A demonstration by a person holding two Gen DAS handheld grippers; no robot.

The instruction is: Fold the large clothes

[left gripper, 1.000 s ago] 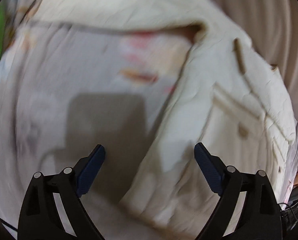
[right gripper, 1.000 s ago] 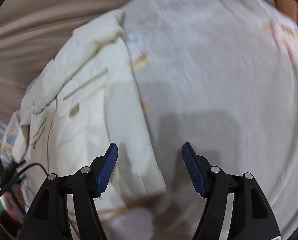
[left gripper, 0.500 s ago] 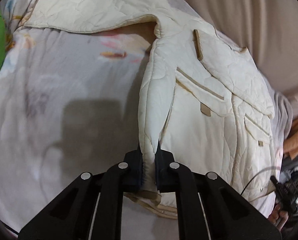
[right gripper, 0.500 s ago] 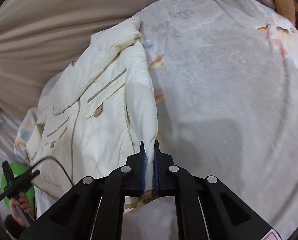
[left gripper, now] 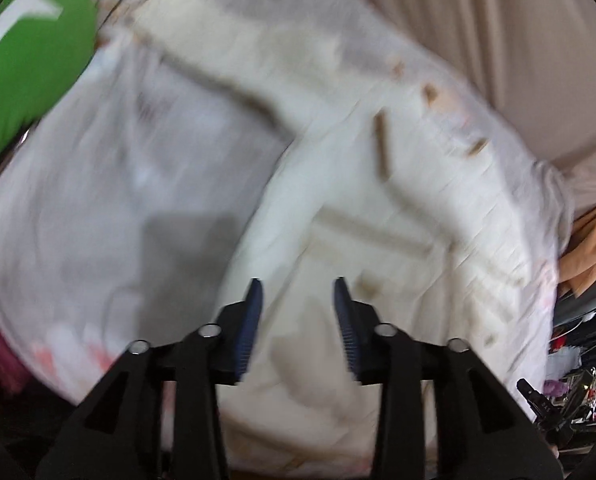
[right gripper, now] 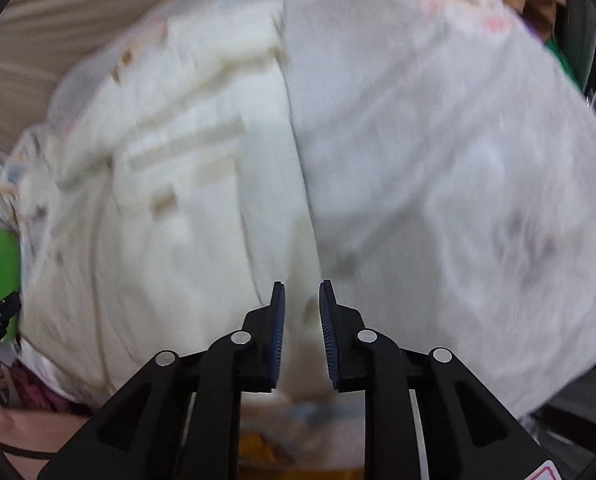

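Jacket point(left gripper: 378, 208): cream, spread on the grey blanket point(left gripper: 118, 200); blur hides your pocket detail.
Left gripper point(left gripper: 297, 292): jaws opening, nothing pinched, jacket below the gap.
Right gripper point(right gripper: 301, 294): jaws opening, released; jacket edge point(right gripper: 274, 184) under it.
Bottom hem: cut off by your grippers.

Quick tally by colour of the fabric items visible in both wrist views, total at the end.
Cream quilted jacket: 1
Pale grey floral bedspread: 1
Green item: 1
Orange cloth: 1
Beige curtain: 1
Total: 5
Blur hides finer detail.
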